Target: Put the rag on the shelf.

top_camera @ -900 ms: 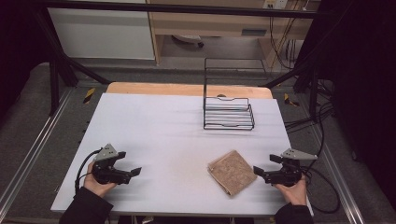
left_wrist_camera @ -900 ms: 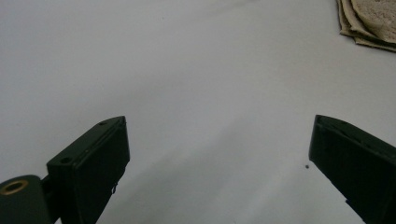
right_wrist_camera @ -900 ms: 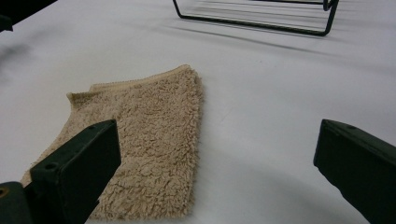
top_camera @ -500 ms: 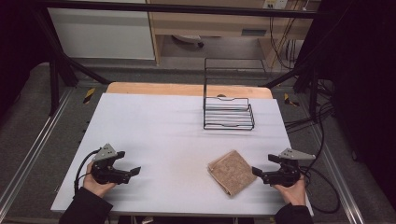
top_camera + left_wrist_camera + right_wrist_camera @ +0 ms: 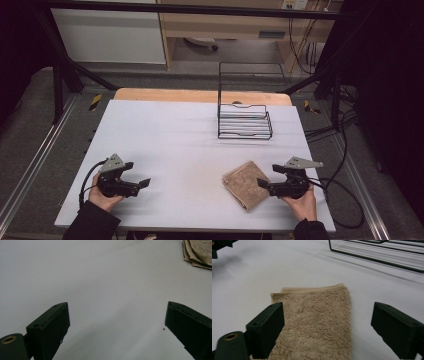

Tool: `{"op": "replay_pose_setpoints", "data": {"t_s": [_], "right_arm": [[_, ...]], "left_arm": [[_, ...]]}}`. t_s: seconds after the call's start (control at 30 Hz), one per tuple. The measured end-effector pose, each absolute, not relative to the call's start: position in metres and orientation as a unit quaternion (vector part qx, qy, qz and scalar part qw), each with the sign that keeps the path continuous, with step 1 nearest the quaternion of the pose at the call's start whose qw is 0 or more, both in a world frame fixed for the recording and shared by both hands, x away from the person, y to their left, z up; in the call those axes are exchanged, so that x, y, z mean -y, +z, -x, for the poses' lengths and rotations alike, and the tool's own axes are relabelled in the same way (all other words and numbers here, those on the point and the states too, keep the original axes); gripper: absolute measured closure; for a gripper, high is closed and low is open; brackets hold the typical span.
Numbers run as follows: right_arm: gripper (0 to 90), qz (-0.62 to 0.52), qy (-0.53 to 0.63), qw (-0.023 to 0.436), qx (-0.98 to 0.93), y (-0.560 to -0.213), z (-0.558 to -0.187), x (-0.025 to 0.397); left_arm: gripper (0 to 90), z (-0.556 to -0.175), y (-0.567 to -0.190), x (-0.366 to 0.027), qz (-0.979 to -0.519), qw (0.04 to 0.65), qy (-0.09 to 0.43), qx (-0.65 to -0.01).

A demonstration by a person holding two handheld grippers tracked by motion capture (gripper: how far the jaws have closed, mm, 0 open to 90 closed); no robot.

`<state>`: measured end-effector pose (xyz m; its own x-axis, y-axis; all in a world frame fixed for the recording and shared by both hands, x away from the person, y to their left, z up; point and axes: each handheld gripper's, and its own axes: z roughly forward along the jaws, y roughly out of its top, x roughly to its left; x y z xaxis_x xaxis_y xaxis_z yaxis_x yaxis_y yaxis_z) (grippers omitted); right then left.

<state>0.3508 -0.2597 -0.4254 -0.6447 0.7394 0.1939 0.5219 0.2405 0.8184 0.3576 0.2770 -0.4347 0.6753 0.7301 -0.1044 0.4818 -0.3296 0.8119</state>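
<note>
Right claw point(image 5: 264, 184), jaws spread, is reaching for the folded towel point(image 5: 247, 184) lying on the counter point(image 5: 180, 135) near the wire rack point(image 5: 244, 121); it should straddle one edge squarely before pinching, while the left claw point(image 5: 142, 184) is idling, spread.

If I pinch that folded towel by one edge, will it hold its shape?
Probably not: the towel is soft terry in loose layers, so it likely droops and unfolds. It looks light, and the open right gripper should grip the pile without slipping.
</note>
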Motion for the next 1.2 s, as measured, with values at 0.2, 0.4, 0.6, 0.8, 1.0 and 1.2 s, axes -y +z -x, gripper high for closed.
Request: {"op": "replay_pose_setpoints", "data": {"t_s": [0.2,0.4,0.6,0.8,1.0,1.2], "right_arm": [[23.7,-0.388,0.467,0.108,-0.787,-0.424,-0.353,0.245],[33.1,-0.368,0.466,0.097,-0.799,-0.422,-0.359,0.223],[40.3,-0.377,0.436,0.107,-0.81,-0.423,-0.372,0.206],[46.9,-0.398,0.409,0.127,-0.811,-0.428,-0.389,0.209],[50.9,-0.422,0.381,0.132,-0.812,-0.437,-0.401,0.217],[54.9,-0.436,0.365,0.11,-0.815,-0.445,-0.407,0.221]], "left_arm": [[6.0,-0.357,-0.434,-0.277,-0.801,0.44,0.142,-0.379],[6.2,-0.357,-0.434,-0.277,-0.803,0.437,0.144,-0.378],[6.3,-0.356,-0.434,-0.277,-0.802,0.438,0.144,-0.38],[6.5,-0.356,-0.434,-0.277,-0.804,0.435,0.144,-0.379],[6.8,-0.356,-0.434,-0.276,-0.805,0.434,0.144,-0.377],[7.1,-0.357,-0.435,-0.275,-0.807,0.433,0.142,-0.377]]}}
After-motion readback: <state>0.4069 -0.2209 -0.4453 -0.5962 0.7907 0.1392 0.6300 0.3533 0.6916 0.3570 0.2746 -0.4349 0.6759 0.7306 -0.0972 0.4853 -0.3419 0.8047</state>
